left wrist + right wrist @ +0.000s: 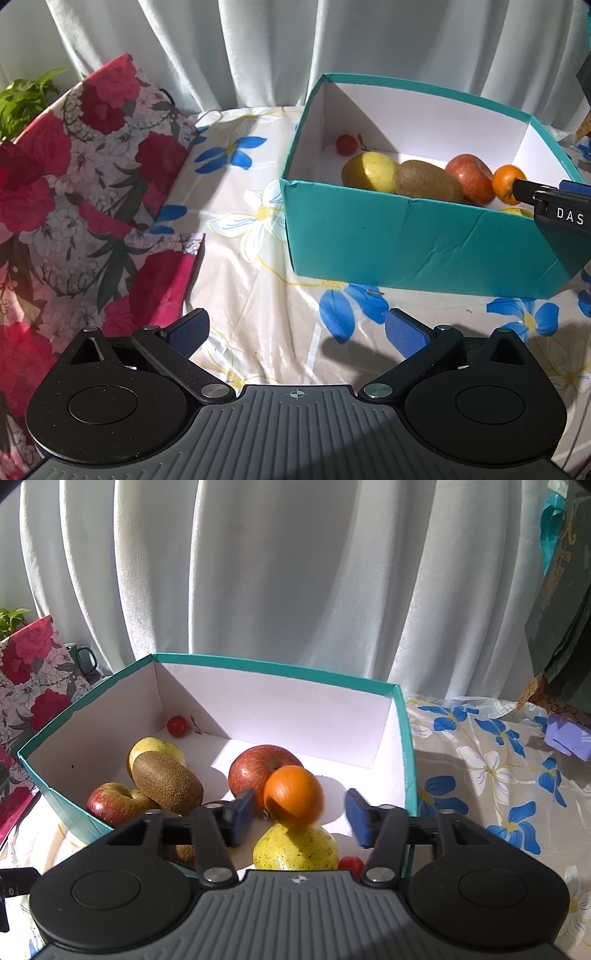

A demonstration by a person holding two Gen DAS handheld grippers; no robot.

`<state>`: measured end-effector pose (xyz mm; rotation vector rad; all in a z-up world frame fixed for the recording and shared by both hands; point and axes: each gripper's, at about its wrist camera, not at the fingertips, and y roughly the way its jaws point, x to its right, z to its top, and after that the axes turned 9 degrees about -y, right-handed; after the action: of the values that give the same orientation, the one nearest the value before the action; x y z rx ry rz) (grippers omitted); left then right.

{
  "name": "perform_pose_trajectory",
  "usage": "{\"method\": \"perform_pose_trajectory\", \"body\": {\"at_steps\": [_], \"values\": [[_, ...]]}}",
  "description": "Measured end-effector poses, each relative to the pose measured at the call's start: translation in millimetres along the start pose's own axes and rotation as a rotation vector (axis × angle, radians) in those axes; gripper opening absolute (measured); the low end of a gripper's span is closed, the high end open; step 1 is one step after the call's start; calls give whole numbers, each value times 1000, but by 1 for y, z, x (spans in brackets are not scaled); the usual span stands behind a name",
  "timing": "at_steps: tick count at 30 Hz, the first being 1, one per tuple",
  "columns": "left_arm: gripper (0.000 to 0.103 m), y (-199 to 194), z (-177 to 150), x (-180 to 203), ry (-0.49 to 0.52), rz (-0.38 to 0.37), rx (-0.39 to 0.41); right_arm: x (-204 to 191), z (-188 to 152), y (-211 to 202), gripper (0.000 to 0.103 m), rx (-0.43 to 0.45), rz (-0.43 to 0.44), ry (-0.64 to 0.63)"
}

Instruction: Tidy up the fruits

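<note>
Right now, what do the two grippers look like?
Both match. The left gripper has a ribbed grey body with a small crosshair mark, two round black discs, black link arms with silver pins, and blue textured pads. The right gripper looks the same; seen from the left wrist camera, its black side carries white letters "DAS". No cables or sleeves show.

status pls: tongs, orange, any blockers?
Right tongs open, orange loose between pads, over teal box. Left tongs open, empty. No blockers.
</note>
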<state>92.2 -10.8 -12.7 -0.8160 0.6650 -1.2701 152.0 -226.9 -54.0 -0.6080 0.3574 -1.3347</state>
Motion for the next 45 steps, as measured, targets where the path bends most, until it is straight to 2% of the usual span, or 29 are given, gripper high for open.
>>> {"method": "perform_pose_trajectory", "body": {"at_steps": [2,8,14,21,26,32,38,45], "values": [[103,0,-1,1,8,-2,-7,-1,0,-5,83,18,-9,-3],[103,-1,-2,7,37,-2,-6,2,2,-25,103,50,-32,9],[103,-3,-2,13,51,-33,-19,6,0,-49,103,29,-14,69],[103,-9,-2,24,84,-57,-12,9,-12,-65,103,-70,-32,161],[103,-16,-3,30,105,-55,11,9,-23,-68,103,-181,-40,206],[103,-24,-5,40,171,-55,31,3,-27,-73,103,-215,-39,208],[103,-30,-8,50,250,-18,57,-4,-22,-79,103,-219,-52,191],[103,-29,-7,49,253,-58,14,-9,-17,-74,103,-294,-78,189]]}}
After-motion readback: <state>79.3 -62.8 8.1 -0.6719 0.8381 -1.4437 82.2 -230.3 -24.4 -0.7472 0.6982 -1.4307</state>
